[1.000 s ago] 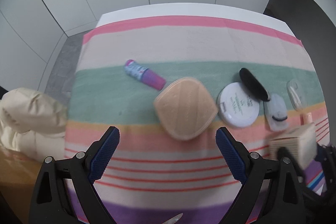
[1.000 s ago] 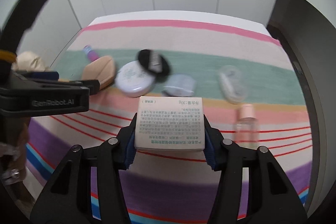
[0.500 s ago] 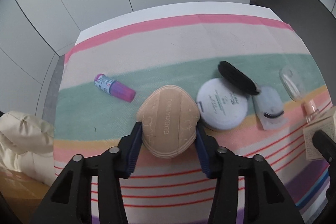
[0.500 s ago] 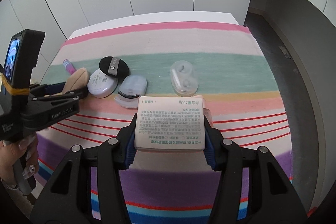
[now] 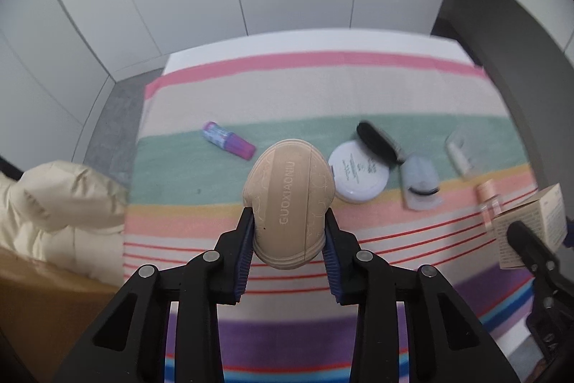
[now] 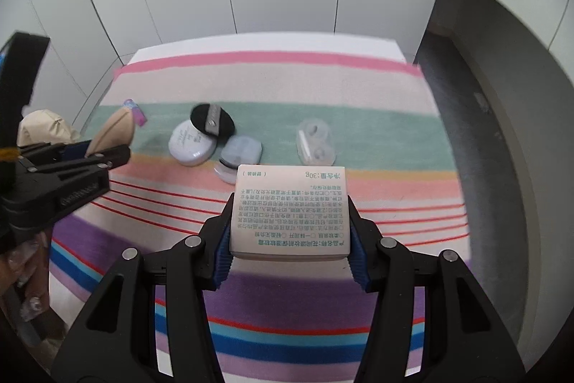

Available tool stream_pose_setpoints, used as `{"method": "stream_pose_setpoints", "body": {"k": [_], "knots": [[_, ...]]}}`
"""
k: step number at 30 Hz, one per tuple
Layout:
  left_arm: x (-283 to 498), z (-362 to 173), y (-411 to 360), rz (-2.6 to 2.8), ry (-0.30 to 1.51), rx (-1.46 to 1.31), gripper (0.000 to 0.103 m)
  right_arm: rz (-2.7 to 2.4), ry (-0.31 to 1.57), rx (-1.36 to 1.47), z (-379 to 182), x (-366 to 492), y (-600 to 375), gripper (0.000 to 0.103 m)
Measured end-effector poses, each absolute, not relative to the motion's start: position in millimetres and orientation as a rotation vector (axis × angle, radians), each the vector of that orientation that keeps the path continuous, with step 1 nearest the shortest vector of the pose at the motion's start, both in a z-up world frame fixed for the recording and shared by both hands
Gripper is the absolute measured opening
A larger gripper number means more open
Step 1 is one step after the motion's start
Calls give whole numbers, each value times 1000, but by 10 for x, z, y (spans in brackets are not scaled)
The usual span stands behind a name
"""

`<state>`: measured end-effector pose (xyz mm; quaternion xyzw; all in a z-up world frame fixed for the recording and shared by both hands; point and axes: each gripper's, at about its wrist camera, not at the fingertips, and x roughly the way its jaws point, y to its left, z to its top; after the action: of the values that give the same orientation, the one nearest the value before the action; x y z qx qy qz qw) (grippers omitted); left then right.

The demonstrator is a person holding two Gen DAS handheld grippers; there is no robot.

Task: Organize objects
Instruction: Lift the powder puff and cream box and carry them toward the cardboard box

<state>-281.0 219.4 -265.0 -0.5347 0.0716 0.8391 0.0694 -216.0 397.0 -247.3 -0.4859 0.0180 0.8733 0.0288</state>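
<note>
In our left gripper (image 5: 289,241) we have the beige powder puff (image 5: 290,200), the one stamped GUOXIAONIU; the blue pads press on both its sides and the jaws are closing on it, with the puff lifted clear of the striped cloth (image 5: 323,88) that covers the bench. Our right gripper (image 6: 290,239) is clamped on a white carton (image 6: 290,210) printed with green text, its jaws partly open to the carton's width, and it too hangs above the cloth. On the green stripe, far left, lies a purple tube (image 5: 228,140) on its side, well apart from the other things. To the right of the puff sits a round white compact (image 5: 358,173), and a black puff with a grey band (image 6: 211,120) leans on its far edge. Just beside the compact, on its right, lies a pale blue eyelash case (image 6: 241,150), its near end resting on a clear lid. Farther right on the green stripe is a clear plastic case (image 6: 315,142) with two round wells, and near it, seen from the left wrist, a small bottle with a peach cap (image 5: 488,194) stands by the carton. Off the bench's left edge sits a cream padded garment (image 5: 53,200).
</note>
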Motion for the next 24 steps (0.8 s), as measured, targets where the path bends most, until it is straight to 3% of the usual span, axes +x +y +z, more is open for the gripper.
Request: {"method": "stream_pose_setpoints", "body": {"k": [4,11,18,24], "knots": [[-2801,-2285,2066,2546,110,-1623,35,2728,-19,-1493,-2151,-2164,3865,55],[-2596,-1391,2066,2627,242,-1420,35,2824,-51,-1402,-1372,-2136,3682,55],[-2372,-664,2037,2667,223,-1336,35,2840,5,-1307,-714,-2097,3695,55],[-2223,-357,1959,2704,180,-1310,35,2875,-35,-1241,-358,-1927,3622,55]]}}
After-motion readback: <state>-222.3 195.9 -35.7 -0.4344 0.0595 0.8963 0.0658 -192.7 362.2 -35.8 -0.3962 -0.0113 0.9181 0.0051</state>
